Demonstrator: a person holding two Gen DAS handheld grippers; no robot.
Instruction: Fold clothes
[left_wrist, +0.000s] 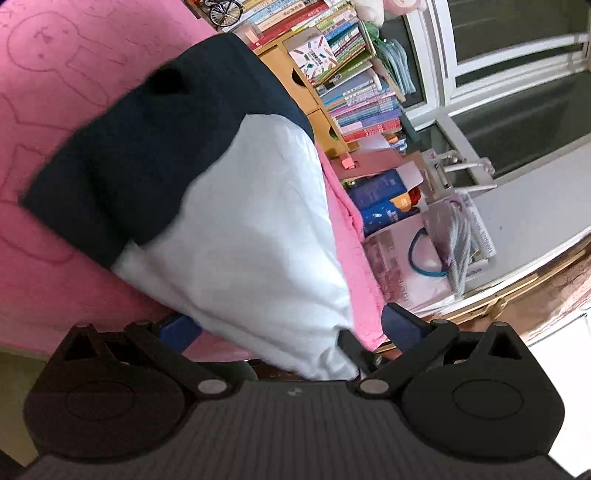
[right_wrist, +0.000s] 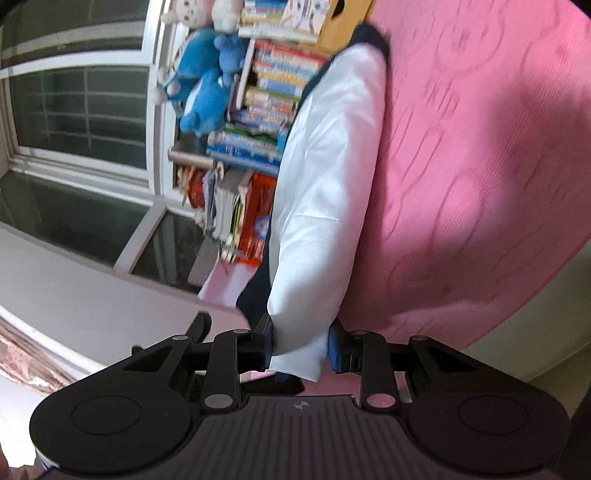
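Right gripper (right_wrist: 300, 345) clamps white garment (right_wrist: 325, 192); books (right_wrist: 273, 92) behind, pink mat (right_wrist: 480, 166) beside.

Light: soft daylight from the window (left_wrist: 517, 55), fairly bright, no harsh glare | Shadows: a broad dim patch lay across the pink cover (right_wrist: 498, 184) | Blur: motion smear softened both views, worst on the books (right_wrist: 273, 92) and the garment's (left_wrist: 240, 221) edges | Distortion: strong fisheye bending at the borders, window frames curved
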